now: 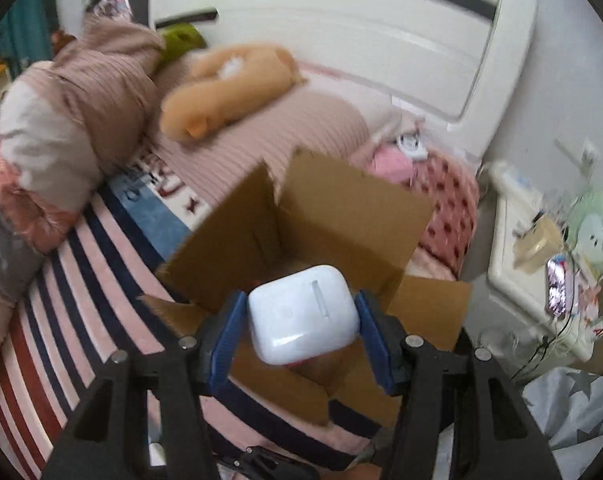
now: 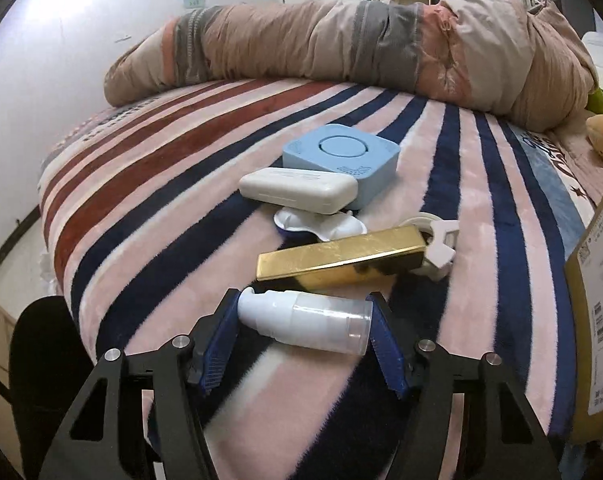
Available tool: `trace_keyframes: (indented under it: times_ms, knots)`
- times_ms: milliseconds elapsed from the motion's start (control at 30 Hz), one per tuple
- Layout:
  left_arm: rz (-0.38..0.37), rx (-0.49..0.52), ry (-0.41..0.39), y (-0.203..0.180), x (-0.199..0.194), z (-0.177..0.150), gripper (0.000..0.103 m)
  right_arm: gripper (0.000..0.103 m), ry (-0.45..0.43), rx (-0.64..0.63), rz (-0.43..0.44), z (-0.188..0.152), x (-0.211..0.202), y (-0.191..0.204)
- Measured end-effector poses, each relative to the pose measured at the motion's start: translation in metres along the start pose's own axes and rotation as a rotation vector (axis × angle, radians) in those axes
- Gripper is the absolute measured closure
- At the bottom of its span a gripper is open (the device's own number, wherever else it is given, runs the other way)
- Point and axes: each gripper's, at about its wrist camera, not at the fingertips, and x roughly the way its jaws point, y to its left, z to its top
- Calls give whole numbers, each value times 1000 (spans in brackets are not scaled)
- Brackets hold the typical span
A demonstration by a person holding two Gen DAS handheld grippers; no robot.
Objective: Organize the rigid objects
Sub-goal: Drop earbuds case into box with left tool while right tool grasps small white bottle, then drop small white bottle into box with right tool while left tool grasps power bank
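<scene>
My left gripper point(image 1: 301, 322) is shut on a white rounded case point(image 1: 303, 314) and holds it above the open cardboard box point(image 1: 333, 216) on the striped bed. My right gripper point(image 2: 305, 326) is shut on a white pump bottle with a clear cap point(image 2: 305, 322), lying sideways between the blue pads just above the blanket. Beyond it lie a gold bar-shaped box point(image 2: 341, 258), a white clip-like piece point(image 2: 441, 246), a white flat case point(image 2: 297, 190), a light blue square device point(image 2: 341, 158) and a white-and-blue item point(image 2: 317, 226).
A striped pink, navy and red blanket point(image 2: 181, 184) covers the bed. A rolled duvet point(image 2: 341, 40) lies along the far side. An orange plush toy point(image 1: 225, 88) lies by the white headboard point(image 1: 341, 40). The box's labelled side point(image 2: 597, 280) is at the right. A cluttered nightstand point(image 1: 541, 248) stands beside the bed.
</scene>
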Motion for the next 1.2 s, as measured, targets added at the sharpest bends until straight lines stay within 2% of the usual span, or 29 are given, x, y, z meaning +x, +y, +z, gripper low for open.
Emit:
trace_keyframes:
  times_ms: [67,133,167,200,267,333,433,533,600,667,767,833,933,967,1033,1100,1200]
  knots:
    - [1,9,31,-2,10,1,49,44,1,0,21,-2,-2,-3]
    - [14,8,14,-2,9,1,35,44,3,-5,38,-3,-2,-6]
    - [26,4,-8,0,4,1,23,44,4,-6,44,-3,-4,-7]
    - [39,-5,-47,4,-8,-2,18,44,5,-4,51,-3,-4,-8]
    - [43,-38,-98,19,-27,-9,18,44,9,2,63,-3,-8,-12]
    - [74,-115,-156,47,-54,-25,18,44,3,12,75,-1,-17,-16]
    - [223,-214,-231,91,-88,-63,18,44,-24,6,113,5,-45,-21]
    - [337,-290,-243,136,-102,-117,18,44,-59,-15,179,17,-95,-25]
    - [367,-325,-225,158,-96,-151,18,44,-93,-35,171,26,-132,-30]
    - [365,-353,-190,173,-81,-179,18,44,-149,-40,118,36,-173,-42]
    - [324,-426,-111,191,-43,-219,18,44,-226,26,16,48,-225,-78]
    - [270,-513,-77,198,-19,-239,18,44,-244,83,-103,52,-242,-108]
    - [163,-610,-71,198,10,-258,18,43,-181,152,-260,52,-234,-149]
    - [156,-627,-67,197,18,-260,18,43,-160,168,-292,52,-227,-159]
    - [179,-652,-51,196,31,-263,18,39,-99,202,-328,48,-208,-176]
    - [193,-683,-42,195,37,-265,16,21,-52,224,-361,44,-193,-184]
    - [155,-742,-50,200,43,-266,11,19,-46,211,-370,43,-185,-178]
